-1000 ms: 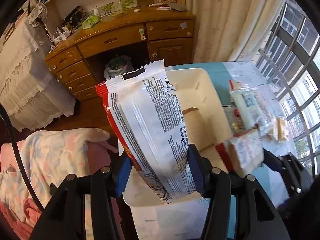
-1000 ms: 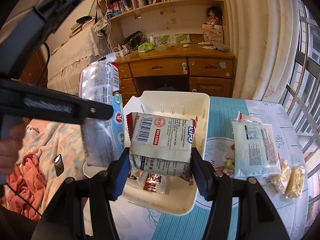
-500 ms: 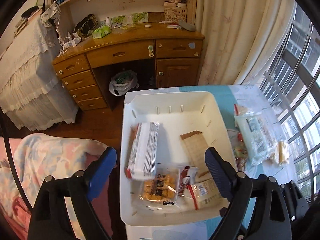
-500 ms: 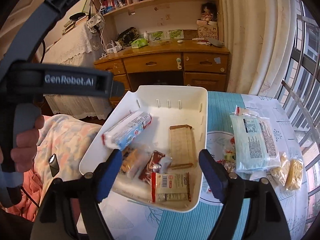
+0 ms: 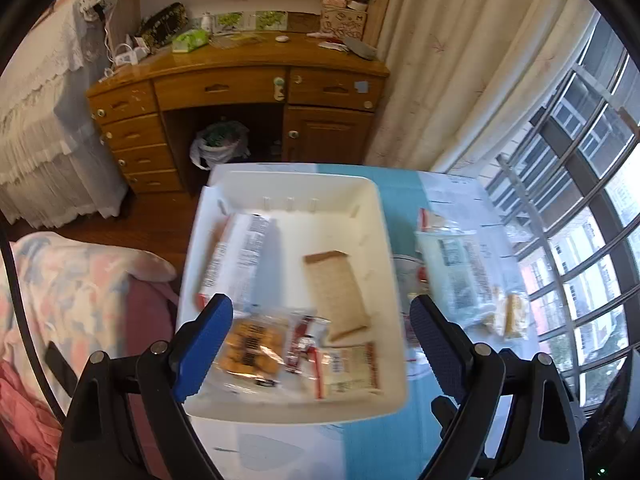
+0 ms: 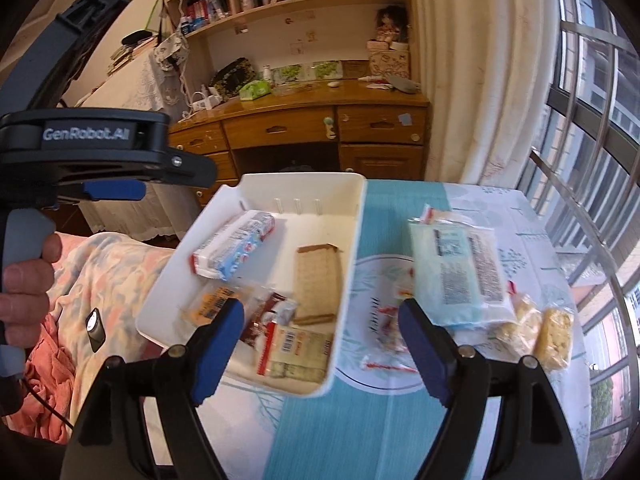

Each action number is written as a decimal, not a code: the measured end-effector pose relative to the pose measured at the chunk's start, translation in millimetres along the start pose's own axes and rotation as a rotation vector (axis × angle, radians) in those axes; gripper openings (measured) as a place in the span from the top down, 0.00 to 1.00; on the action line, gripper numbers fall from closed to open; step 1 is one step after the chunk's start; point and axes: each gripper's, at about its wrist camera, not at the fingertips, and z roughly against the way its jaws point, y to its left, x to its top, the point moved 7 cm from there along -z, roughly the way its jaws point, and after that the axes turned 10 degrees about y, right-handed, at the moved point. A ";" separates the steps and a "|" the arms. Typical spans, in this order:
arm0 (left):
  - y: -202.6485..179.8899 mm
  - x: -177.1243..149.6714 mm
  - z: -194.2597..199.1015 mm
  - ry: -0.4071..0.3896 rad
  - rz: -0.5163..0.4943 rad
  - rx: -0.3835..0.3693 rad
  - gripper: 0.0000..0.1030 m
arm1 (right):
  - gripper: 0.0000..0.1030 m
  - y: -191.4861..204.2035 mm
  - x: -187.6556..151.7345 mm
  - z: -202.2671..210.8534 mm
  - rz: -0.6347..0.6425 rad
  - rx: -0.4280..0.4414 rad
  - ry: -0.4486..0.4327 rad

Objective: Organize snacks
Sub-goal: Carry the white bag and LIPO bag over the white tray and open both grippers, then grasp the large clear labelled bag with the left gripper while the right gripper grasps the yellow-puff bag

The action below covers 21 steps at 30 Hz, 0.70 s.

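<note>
Left wrist view: the left hand-held gripper [image 5: 320, 336] hangs over the white tray [image 5: 384, 216] with its blue pads spread wide and nothing between them. The tray sits on the table [image 5: 404, 440] and holds a white-and-red packet [image 5: 236, 256], a brown wafer pack [image 5: 336, 292], a cookie bag [image 5: 250, 346] and smaller sachets. The right hand-held gripper [image 6: 320, 336] is likewise spread and empty. A pale blue packet [image 6: 456, 272] and two yellow snack bars [image 6: 554, 338] lie on the table right of the tray.

"genrobot.ai" stands in white letters on the left hand-held gripper [image 6: 112, 190].
</note>
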 end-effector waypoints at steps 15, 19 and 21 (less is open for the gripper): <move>-120.1 1.5 -29.8 0.124 -0.025 -0.143 0.03 | 0.18 -121.5 -22.7 19.9 -0.134 -0.005 0.081; -151.9 4.4 -50.5 0.173 -0.031 -0.159 0.01 | 0.18 -153.6 -25.9 17.3 -0.170 -0.004 0.110; -164.9 5.3 -64.0 0.206 -0.019 -0.166 0.01 | 0.18 -170.8 -28.1 15.6 -0.196 0.002 0.122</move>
